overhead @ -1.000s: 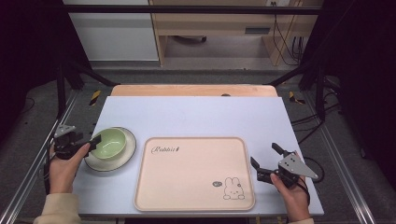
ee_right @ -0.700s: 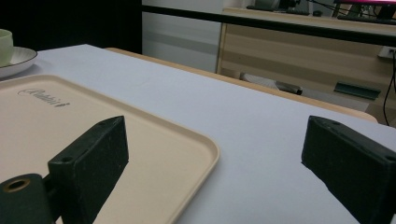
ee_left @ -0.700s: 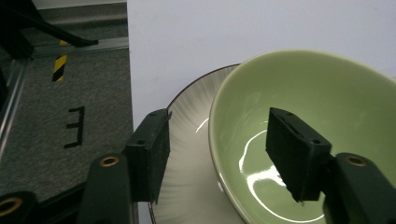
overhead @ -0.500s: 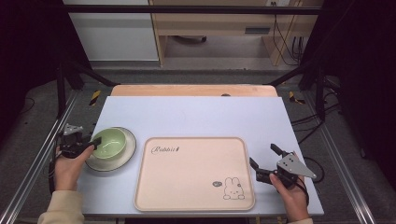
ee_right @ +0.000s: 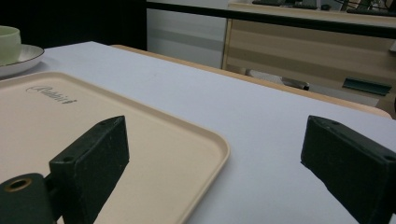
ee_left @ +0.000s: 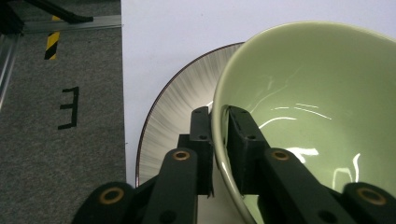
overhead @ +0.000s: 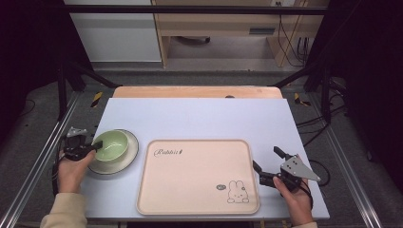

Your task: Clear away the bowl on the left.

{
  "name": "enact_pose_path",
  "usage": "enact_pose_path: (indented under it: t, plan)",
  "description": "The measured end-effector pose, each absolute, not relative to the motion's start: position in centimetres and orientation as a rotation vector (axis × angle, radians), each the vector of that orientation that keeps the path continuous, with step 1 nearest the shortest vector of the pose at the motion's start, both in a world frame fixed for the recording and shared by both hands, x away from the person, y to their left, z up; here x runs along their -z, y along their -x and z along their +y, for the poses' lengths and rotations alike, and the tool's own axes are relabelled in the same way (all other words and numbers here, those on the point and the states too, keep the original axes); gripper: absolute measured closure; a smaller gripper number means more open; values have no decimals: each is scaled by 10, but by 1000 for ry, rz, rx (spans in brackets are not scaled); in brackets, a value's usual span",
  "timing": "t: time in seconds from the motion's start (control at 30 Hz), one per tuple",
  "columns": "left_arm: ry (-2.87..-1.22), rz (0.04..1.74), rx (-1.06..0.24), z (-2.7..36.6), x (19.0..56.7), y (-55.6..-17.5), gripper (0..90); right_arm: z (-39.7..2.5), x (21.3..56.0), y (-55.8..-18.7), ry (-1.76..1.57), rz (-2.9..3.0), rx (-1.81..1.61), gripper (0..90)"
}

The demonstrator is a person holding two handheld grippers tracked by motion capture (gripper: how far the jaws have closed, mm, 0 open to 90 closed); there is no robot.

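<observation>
Your left gripper has closed in since a second ago and now pinches the rim of the bowl, one jaw inside; the bowl sits on the plate; your right gripper stays spread beside the tray.

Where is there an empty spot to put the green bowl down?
The beige tray is bare apart from its printed rabbit. The table beyond the tray is bare too. It is crowded at the left edge: the left gripper clamps the green bowl rim, on its plate.
</observation>
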State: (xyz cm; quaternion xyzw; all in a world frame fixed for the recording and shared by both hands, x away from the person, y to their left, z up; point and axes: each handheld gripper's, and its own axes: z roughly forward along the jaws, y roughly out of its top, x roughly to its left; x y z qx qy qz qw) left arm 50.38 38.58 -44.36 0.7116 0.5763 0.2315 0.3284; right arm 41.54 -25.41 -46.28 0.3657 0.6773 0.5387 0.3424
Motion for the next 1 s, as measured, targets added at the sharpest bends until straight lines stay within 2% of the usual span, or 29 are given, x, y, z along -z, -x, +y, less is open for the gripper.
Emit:
enact_pose_path:
  t: [0.13,0.6,1.0]
  plan:
    - [-1765,1514,-536,390,442,-501,832,-253,463,-416,-954,1770,-1395,77]
    - [-1744,1490,-567,386,430,-495,822,-253,463,-416,-942,1771,-1394,78]
    - [-1724,1430,-524,371,421,-492,822,-252,463,-417,-925,1778,-1390,78]
